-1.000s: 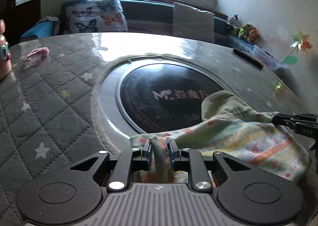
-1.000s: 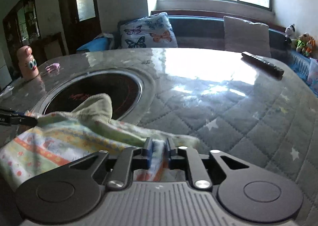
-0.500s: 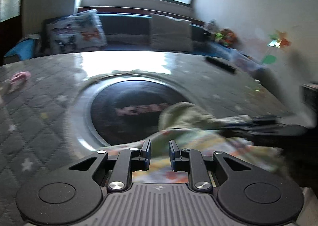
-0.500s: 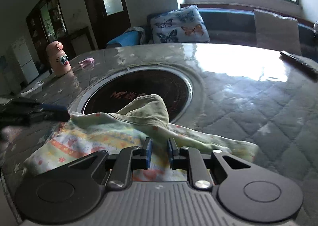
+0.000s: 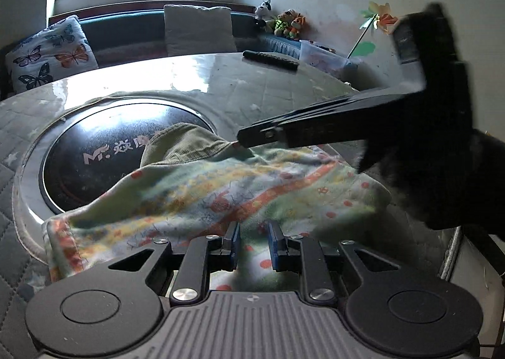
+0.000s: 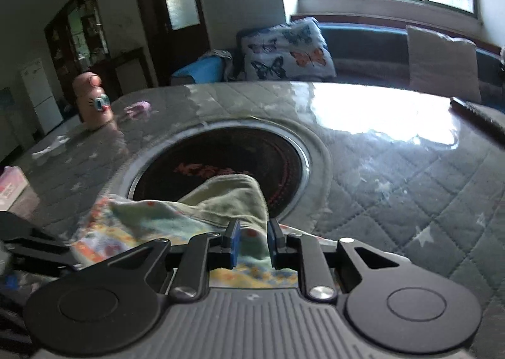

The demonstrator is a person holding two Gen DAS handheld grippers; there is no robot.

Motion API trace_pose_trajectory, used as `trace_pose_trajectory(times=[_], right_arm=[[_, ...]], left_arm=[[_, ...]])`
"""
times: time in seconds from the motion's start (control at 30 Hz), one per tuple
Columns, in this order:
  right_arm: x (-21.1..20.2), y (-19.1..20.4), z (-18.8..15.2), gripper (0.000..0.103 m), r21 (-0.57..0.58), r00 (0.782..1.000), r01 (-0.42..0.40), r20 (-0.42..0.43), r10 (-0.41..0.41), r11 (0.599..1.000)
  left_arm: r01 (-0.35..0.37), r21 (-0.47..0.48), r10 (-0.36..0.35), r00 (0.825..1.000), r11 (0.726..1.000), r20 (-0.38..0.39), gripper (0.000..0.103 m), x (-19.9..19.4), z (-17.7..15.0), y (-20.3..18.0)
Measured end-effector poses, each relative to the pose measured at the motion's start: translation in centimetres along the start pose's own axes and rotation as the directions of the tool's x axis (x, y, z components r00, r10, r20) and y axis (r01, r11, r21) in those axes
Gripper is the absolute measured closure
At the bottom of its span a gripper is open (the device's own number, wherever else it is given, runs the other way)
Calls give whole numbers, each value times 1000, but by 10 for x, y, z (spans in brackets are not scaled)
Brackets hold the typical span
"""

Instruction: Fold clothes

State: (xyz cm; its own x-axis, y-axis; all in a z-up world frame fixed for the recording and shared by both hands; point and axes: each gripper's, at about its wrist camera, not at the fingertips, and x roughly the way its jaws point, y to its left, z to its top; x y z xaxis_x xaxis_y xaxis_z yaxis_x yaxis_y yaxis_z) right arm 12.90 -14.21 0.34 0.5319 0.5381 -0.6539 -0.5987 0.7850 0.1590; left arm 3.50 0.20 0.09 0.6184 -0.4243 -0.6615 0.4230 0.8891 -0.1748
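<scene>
The garment point(image 5: 227, 188) is spread across the lower middle of both views, partly over the dark disc point(image 5: 104, 150). The left gripper point(image 5: 254, 243) is held parted above it, gripping nothing. The right gripper point(image 6: 252, 240) is likewise parted; cloth lies between its fingers, seemingly unpinched.

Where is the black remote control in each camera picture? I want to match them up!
Left wrist view: the remote control lies at upper centre, on the far side of the table, in front of the grey cushion.
Right wrist view: the remote control is at the right edge, partly cut off.
Shared landmark: the butterfly pillow on the sofa behind the table.
</scene>
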Motion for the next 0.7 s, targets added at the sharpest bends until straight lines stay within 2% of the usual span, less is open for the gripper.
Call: trace_pose_trajectory(times=[0.23, 0.53, 0.7], right_arm=[[-17, 21, -4, 85, -76, 999, -55, -5, 54, 996], [21, 29, 8, 85, -79, 999, -10, -50, 6, 997], [33, 22, 14, 85, -54, 998, 4, -56, -7, 999]], left_arm=[[-5, -13, 5, 1000, 1000, 1, 82, -5, -9, 1], [7, -53, -7, 1000, 999, 10, 81, -19, -18, 9], [-38, -103, 40, 999, 994, 22, 81, -22, -9, 25]])
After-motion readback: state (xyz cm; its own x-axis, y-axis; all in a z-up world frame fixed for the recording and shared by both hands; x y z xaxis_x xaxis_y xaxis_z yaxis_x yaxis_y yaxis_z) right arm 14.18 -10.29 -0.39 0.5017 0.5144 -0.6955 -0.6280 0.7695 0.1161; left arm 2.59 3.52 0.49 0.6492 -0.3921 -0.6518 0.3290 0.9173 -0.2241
